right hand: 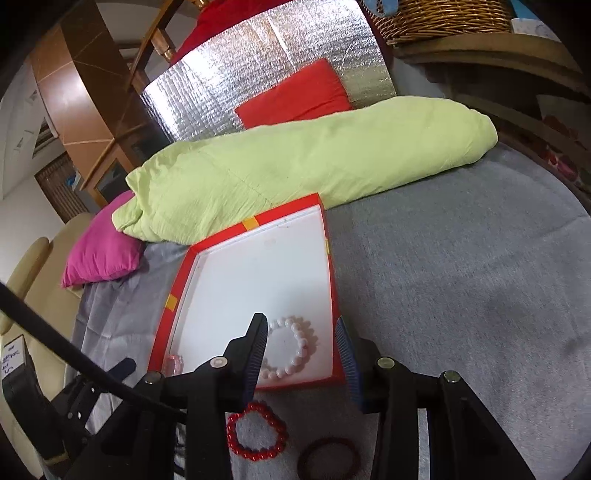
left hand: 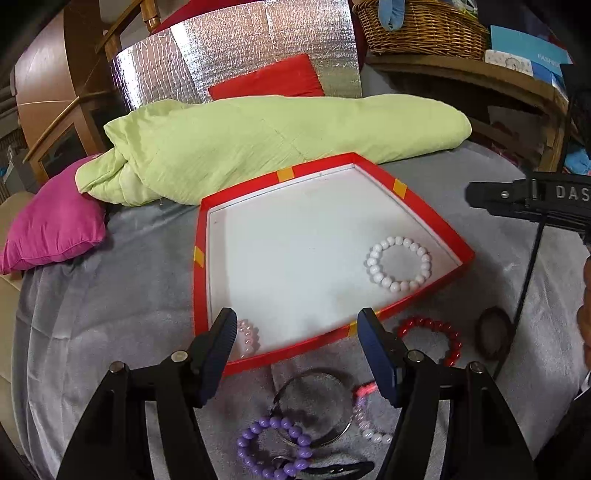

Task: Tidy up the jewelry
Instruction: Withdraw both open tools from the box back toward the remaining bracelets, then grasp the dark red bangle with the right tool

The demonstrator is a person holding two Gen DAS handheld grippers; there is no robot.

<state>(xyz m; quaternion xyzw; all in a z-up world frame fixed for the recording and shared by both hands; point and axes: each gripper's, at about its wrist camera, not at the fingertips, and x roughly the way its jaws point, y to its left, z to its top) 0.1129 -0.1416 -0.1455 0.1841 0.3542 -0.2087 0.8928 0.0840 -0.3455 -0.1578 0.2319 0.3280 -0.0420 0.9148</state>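
Where left tongs (left hand: 297,354) gape, pink bracelet (left hand: 246,338) half-hidden.

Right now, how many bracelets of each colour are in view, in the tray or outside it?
White: 1, in the red tray
Pale pink: 1, in tray
Red: 1
Dark brown: 1
Purple: 1
Silver bangle: 1
Pink-and-white: 1
Total: 7

Pink bracelet (left hand: 248,338) partly hidden behind left gripper finger (left hand: 218,354). Dark bangle (right hand: 328,459) cut by near edge; basket (left hand: 417,26) by far edge.
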